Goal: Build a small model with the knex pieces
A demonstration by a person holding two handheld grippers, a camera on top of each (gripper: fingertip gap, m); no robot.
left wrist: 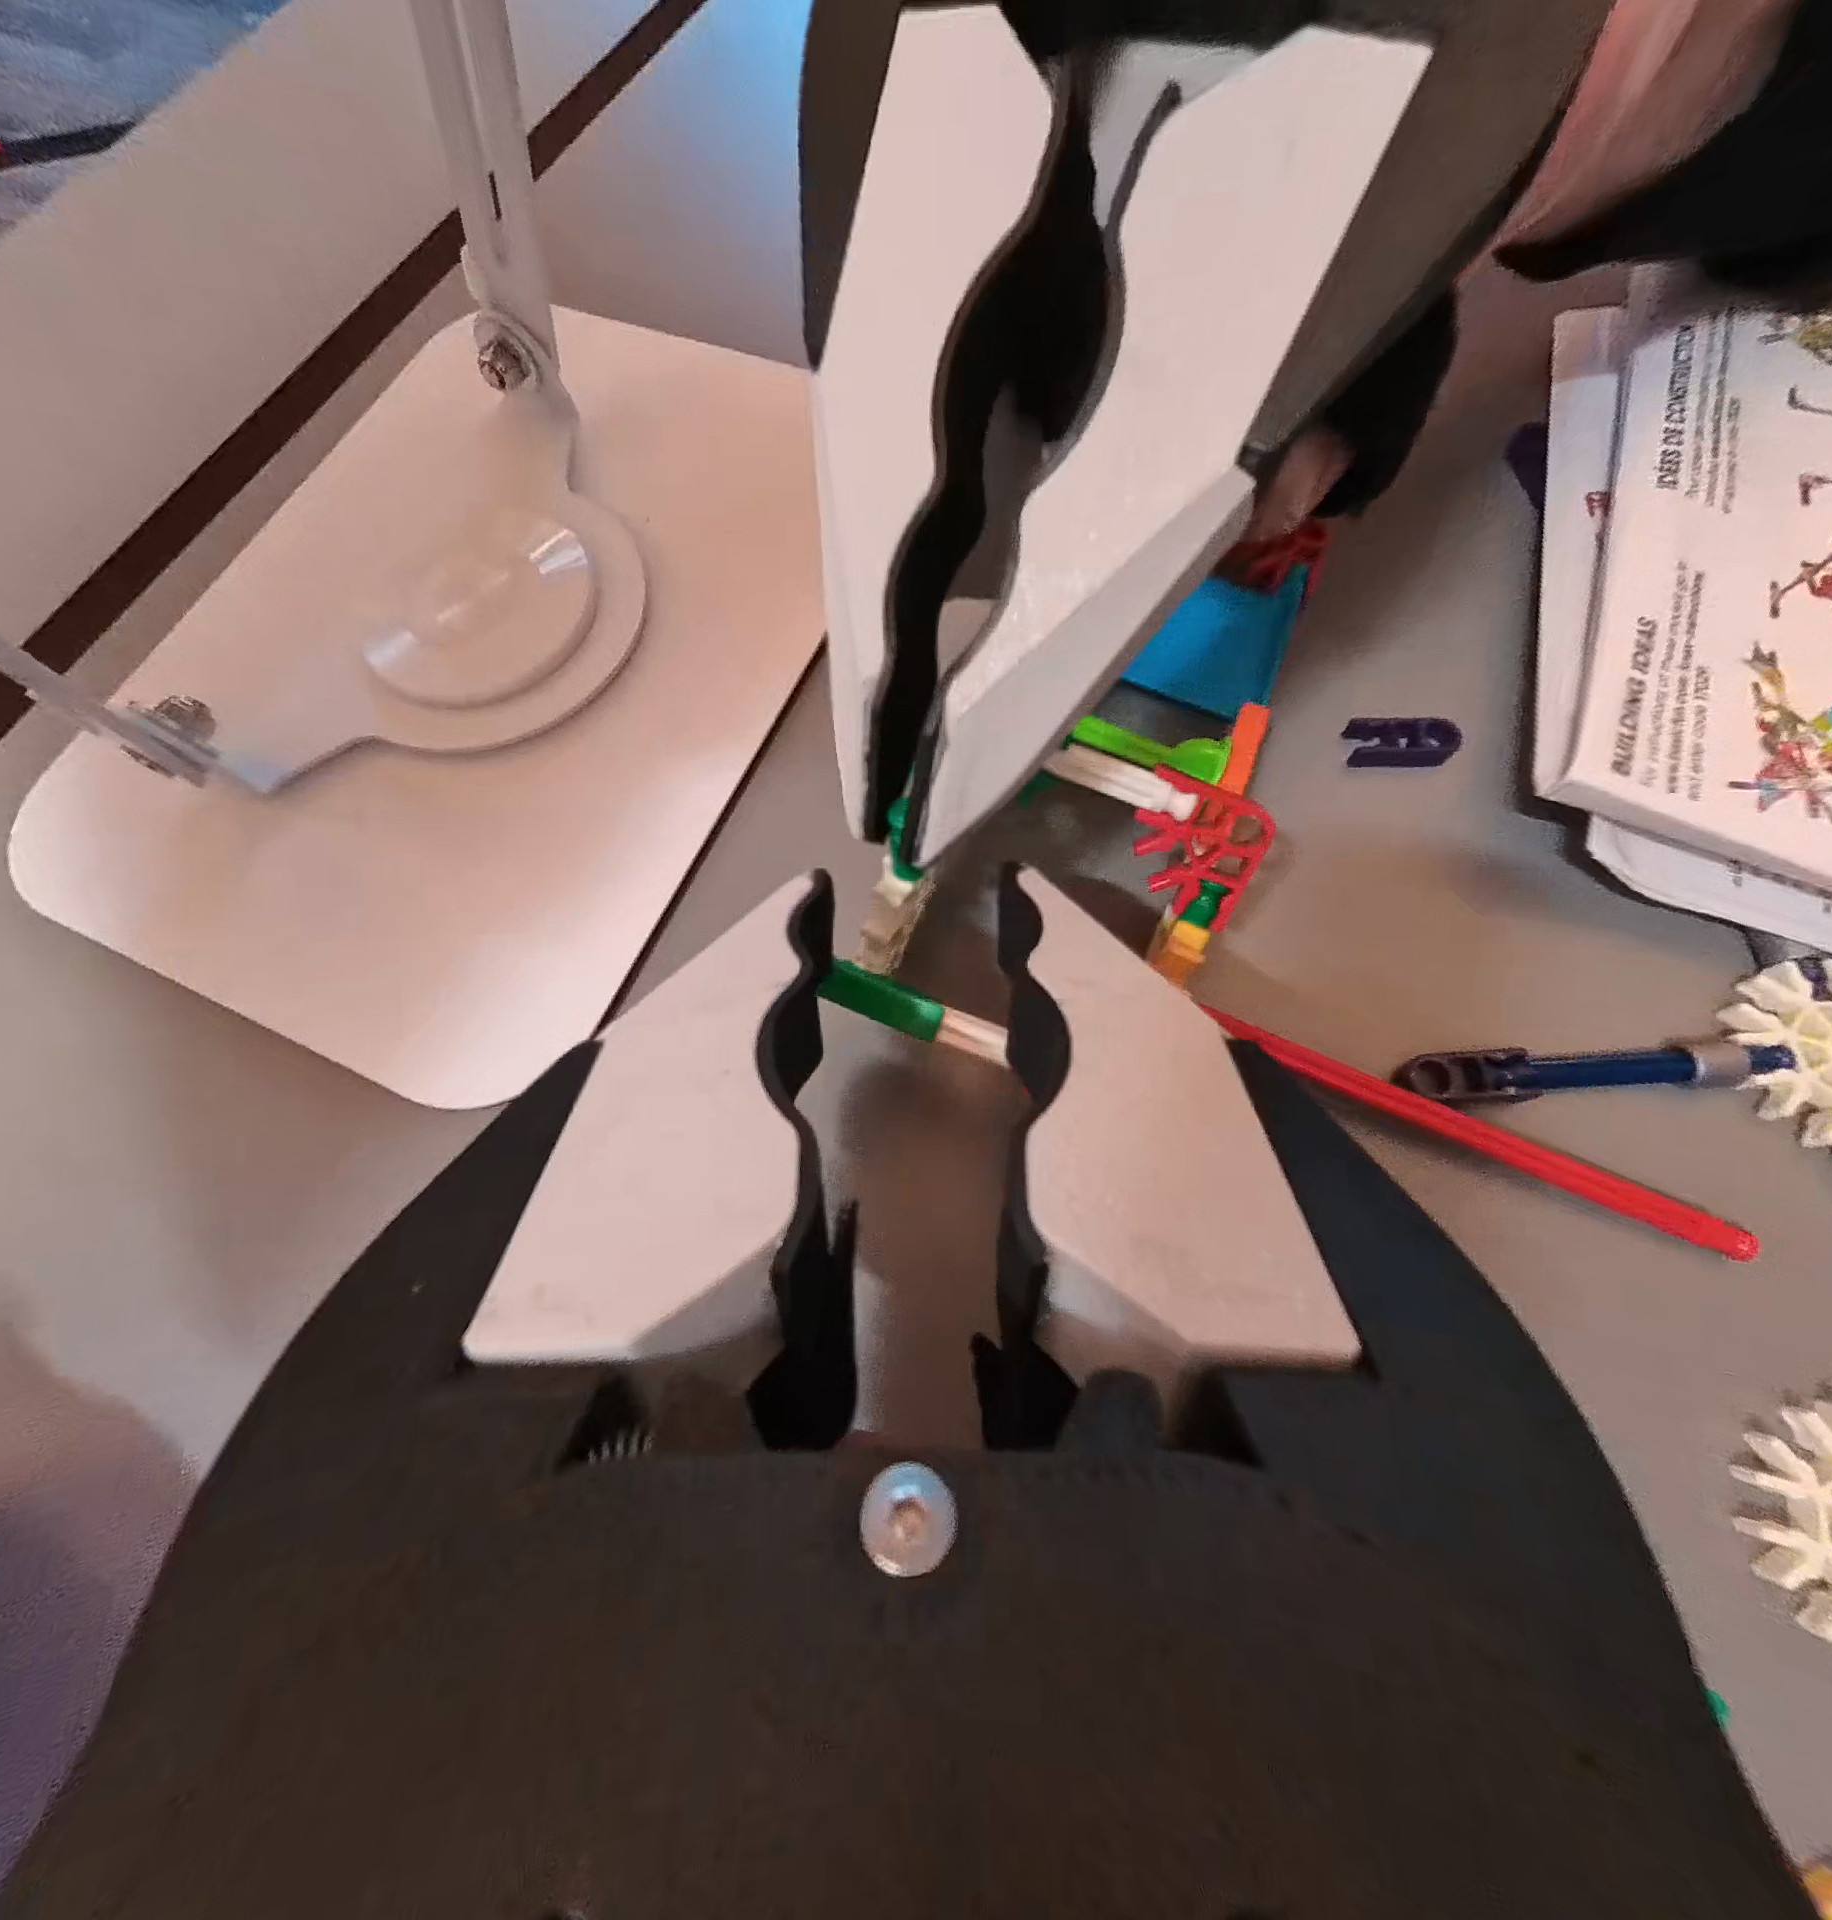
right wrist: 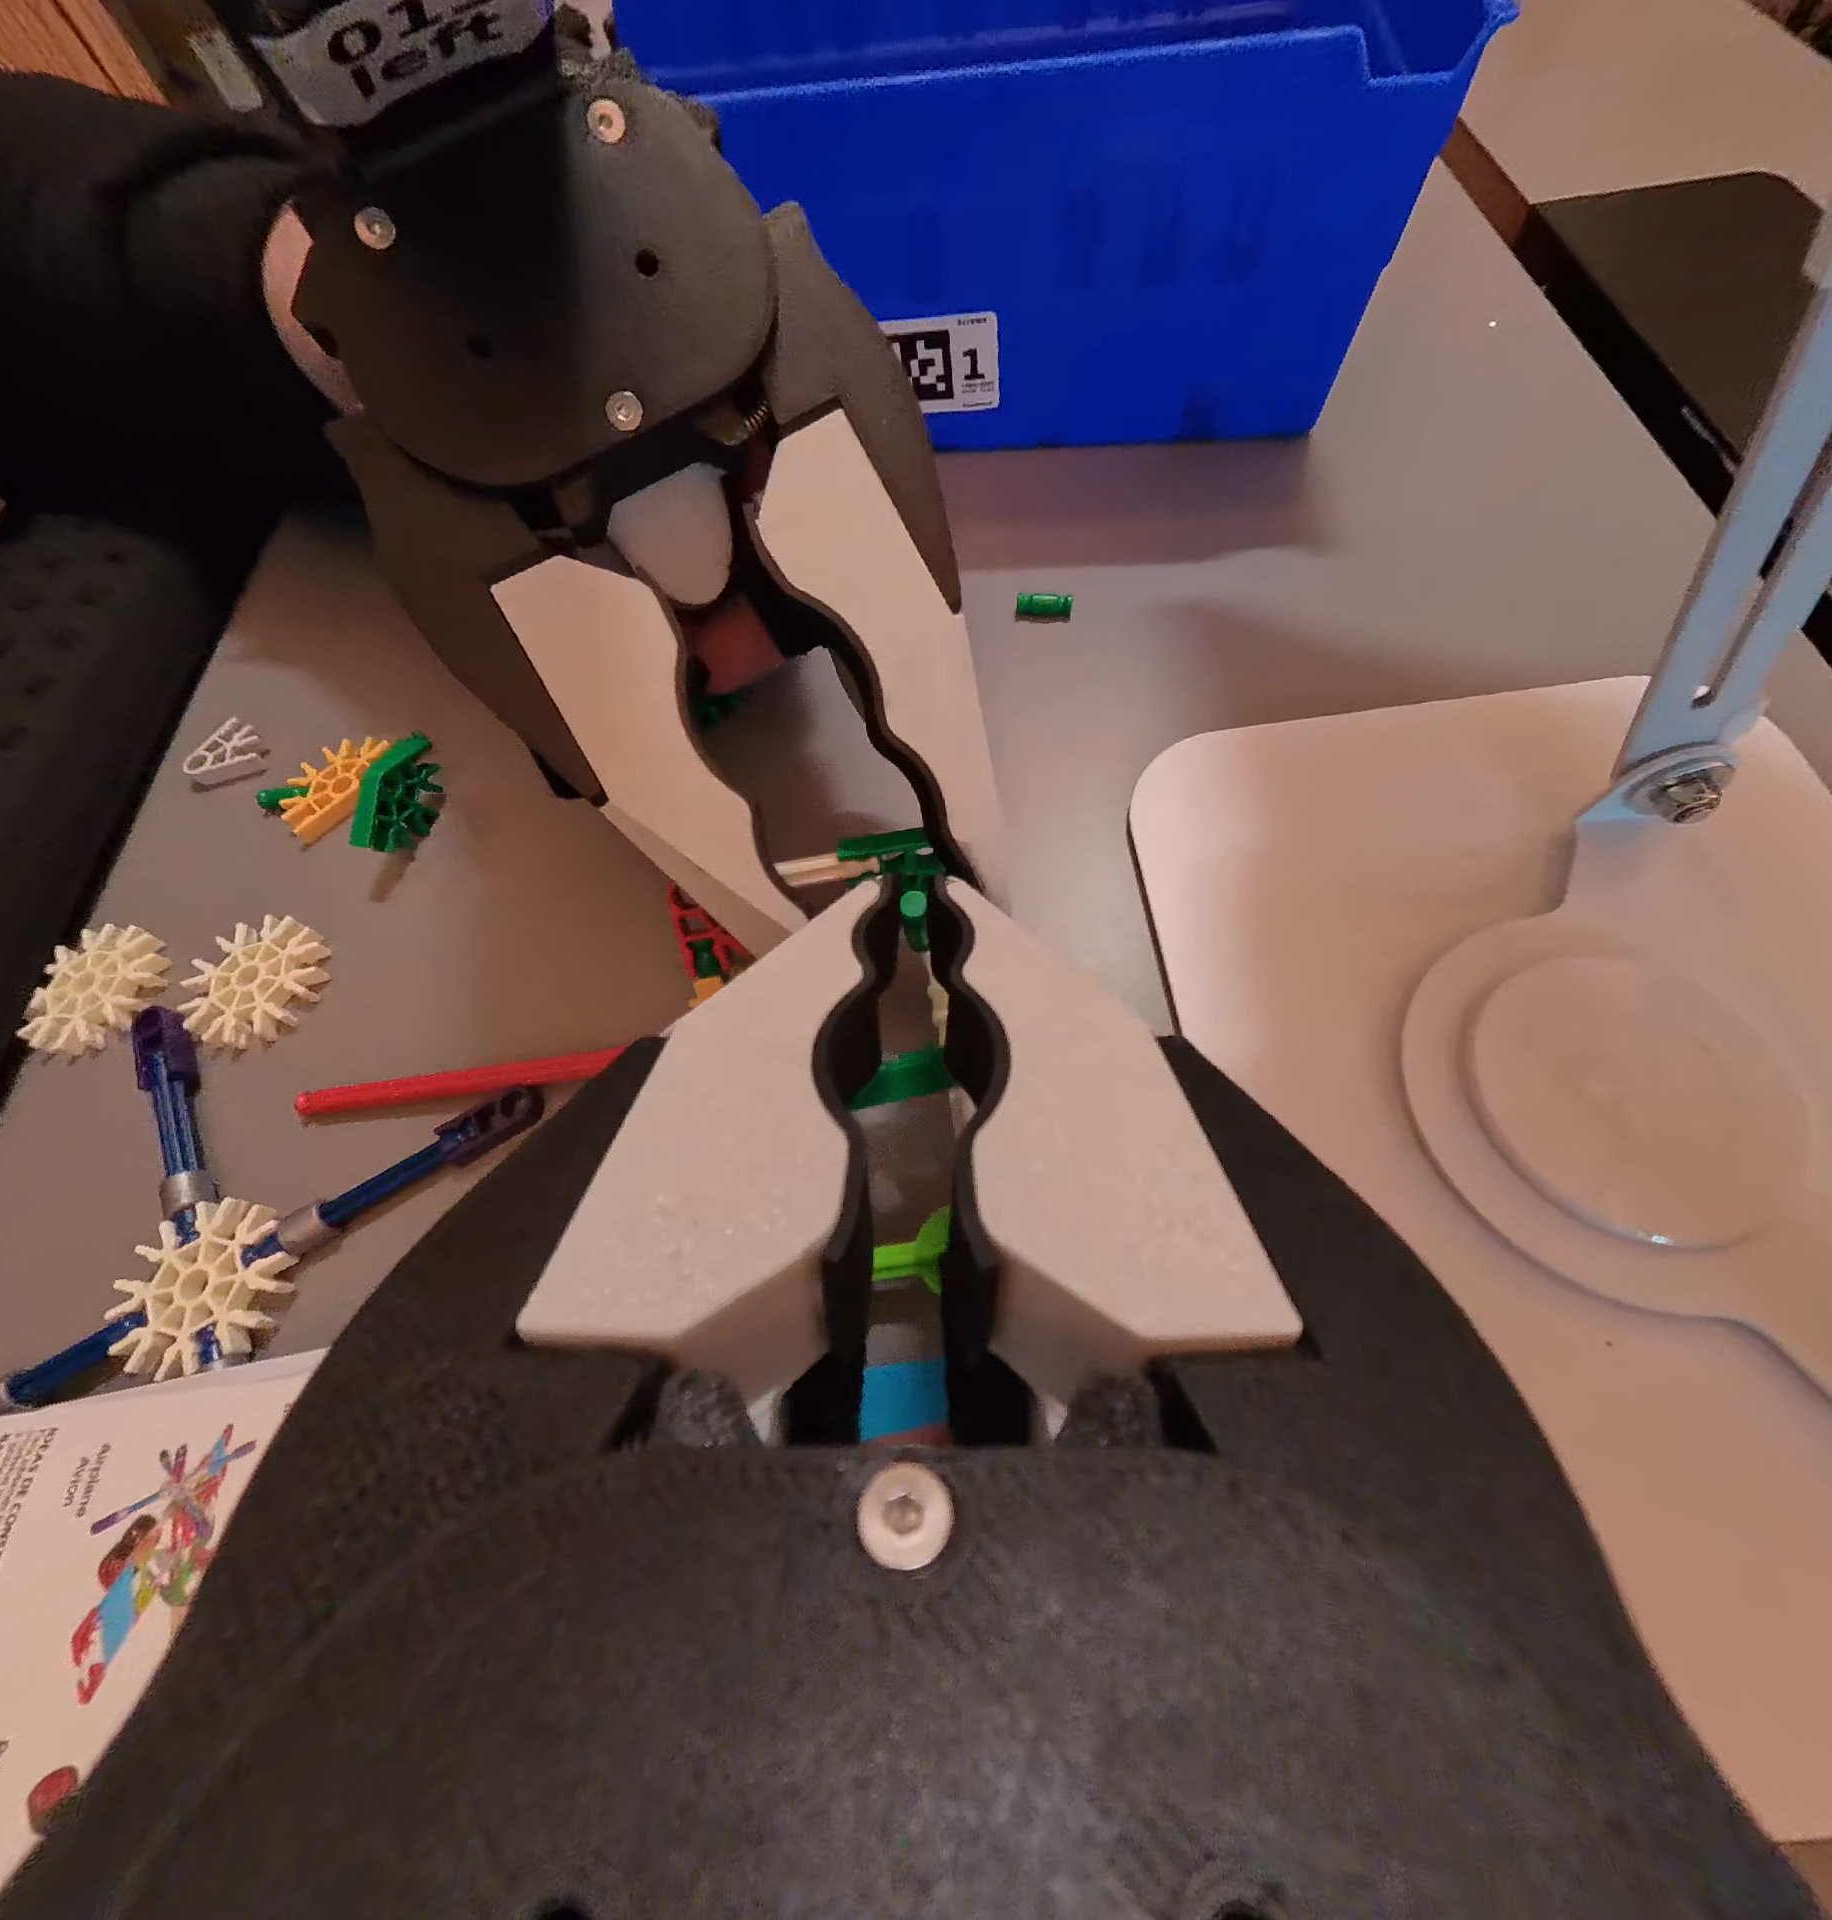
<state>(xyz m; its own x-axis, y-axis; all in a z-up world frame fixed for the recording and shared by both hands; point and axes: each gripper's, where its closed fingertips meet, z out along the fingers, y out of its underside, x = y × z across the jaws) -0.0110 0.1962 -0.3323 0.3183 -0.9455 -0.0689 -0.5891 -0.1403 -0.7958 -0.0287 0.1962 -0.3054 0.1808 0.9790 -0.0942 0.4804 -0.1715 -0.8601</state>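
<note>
Construction-toy model (left wrist: 1203, 665), built of coloured rods and connectors around a blue panel, stood on the grey bench (left wrist: 112, 1195) just beside the white stand base (left wrist: 372, 831), which lay along the bench edge with the dark seam behind it. Both claws met at the model's corner nearest that base.

The right claw (left wrist: 891, 831) came down steeply from above, clenched on a green connector (left wrist: 896, 844) at the top of a short pale upright piece. In its own view the right claw (right wrist: 907, 899) showed only a narrow slit between its pads, with the green connector (right wrist: 912, 904) pinched at the very tips and the rest of the model under it, seen through the gap.

The left claw (left wrist: 917, 914) faced it from the opposite side, tip to tip, released with its jaws well apart. A green-and-white rod (left wrist: 912, 1013) ran out sideways from the foot of that upright. Its long axis lay straight across the left claw's opening, from one pad toward the other, not along the fingers. Whether either pad touched the rod could not be told. Seen from the right wrist, the left claw (right wrist: 881, 873) bracketed the green-and-white rod (right wrist: 839, 864) just ahead of the right claw's tips, so both were equally close to the joint.

A red rod (left wrist: 1463, 1132), a blue rod (left wrist: 1566, 1070), white snowflake connectors (left wrist: 1805, 1049) and a printed booklet (left wrist: 1722, 571) lay loose on the side away from the base. A blue bin (right wrist: 1047, 208) stood toward the far edge.
</note>
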